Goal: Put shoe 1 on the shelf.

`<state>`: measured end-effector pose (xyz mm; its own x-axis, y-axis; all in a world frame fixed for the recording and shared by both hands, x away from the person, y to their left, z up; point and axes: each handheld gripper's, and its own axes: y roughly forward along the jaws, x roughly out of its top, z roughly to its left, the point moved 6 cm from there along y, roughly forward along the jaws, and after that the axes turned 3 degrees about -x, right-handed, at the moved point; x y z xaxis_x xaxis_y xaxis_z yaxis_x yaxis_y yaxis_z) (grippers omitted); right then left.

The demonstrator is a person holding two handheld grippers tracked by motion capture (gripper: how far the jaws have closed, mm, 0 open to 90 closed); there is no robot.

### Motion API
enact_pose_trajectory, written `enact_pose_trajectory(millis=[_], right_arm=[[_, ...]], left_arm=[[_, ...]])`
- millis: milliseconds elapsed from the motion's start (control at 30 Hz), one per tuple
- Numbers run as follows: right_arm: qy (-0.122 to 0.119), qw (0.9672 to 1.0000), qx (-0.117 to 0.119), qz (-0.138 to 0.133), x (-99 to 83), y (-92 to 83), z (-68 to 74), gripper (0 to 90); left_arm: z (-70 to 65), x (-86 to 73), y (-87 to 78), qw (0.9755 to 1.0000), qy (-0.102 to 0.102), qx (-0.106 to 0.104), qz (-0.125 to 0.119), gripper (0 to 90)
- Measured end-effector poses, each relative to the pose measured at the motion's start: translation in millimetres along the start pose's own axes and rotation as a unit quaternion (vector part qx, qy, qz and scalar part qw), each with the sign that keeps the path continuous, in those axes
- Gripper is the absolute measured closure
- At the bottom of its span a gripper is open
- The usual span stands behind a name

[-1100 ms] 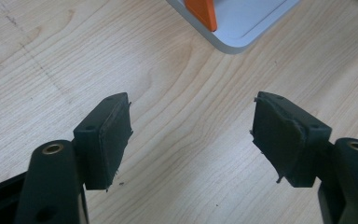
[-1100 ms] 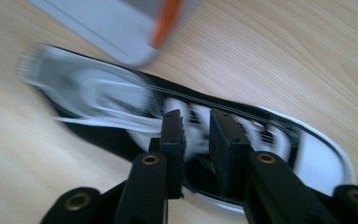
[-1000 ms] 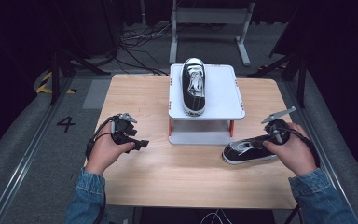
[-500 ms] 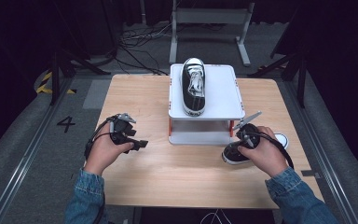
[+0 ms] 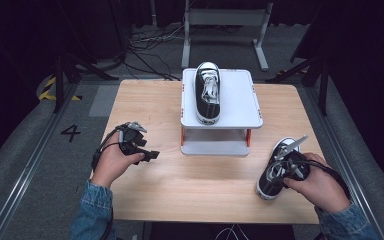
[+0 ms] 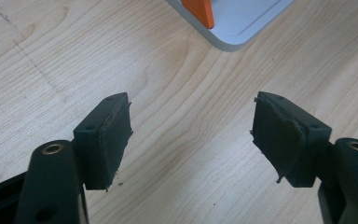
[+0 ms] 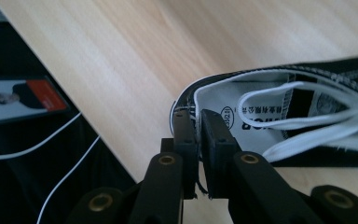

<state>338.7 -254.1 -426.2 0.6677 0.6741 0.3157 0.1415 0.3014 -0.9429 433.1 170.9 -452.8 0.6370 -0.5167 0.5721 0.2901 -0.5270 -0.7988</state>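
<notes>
Your right tongs [image 7: 197, 122] have just been closing and now pinch the heel rim of the loose shoe [image 5: 276, 170], which lies near the right front corner of the surface [image 5: 150, 100]; your left tongs [image 6: 191, 135] are released, nothing between them, held over bare wood left of the stand [image 5: 240, 95]; its mate [image 5: 207, 92] already sits on the stand's top, toe pointing away from you; judged about half done: one shoe placed, the second gripped but not yet lifted; left to do: carry it up beside the first and let go.
</notes>
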Motion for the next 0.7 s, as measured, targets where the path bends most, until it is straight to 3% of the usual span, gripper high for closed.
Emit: enact_pose_trajectory(millis=[100, 167, 300, 367, 433, 567, 700], right_arm=[[0.014, 0.9995, 0.016, -0.025, -6.9, -0.5, 0.3, 79.2], [0.011, 0.9983, -0.002, -0.058, -5.4, -5.9, -3.1, 69.3], [0.017, 0.9946, -0.033, -0.097, -4.2, -21.0, -16.0, 60.0], [0.025, 0.9921, -0.067, -0.104, -6.8, -25.6, -28.2, 53.0], [0.026, 0.9892, -0.086, -0.116, -8.8, -24.5, -38.2, 46.1], [0.031, 0.9887, -0.093, -0.113, -10.8, -6.7, -51.8, 39.3], [0.041, 0.9883, -0.090, -0.116, -9.3, 7.9, -61.9, 40.2]], left_arm=[[-1.2, 0.5, 1.9, 1.0000, 0.001, -0.001, 0.000, 29.0], [-1.1, 0.3, 2.3, 1.0000, 0.002, -0.001, 0.002, 29.0], [0.1, -0.5, 1.9, 1.0000, 0.001, -0.001, 0.002, 28.9], [1.1, -1.0, 1.6, 1.0000, 0.000, -0.001, 0.003, 28.9], [2.0, -0.5, 1.9, 1.0000, -0.002, -0.003, 0.002, 28.9], [3.3, 5.1, 4.4, 1.0000, 0.002, -0.006, 0.000, 29.0], [0.6, 11.8, 10.8, 0.9999, 0.010, -0.011, 0.002, 29.0]])
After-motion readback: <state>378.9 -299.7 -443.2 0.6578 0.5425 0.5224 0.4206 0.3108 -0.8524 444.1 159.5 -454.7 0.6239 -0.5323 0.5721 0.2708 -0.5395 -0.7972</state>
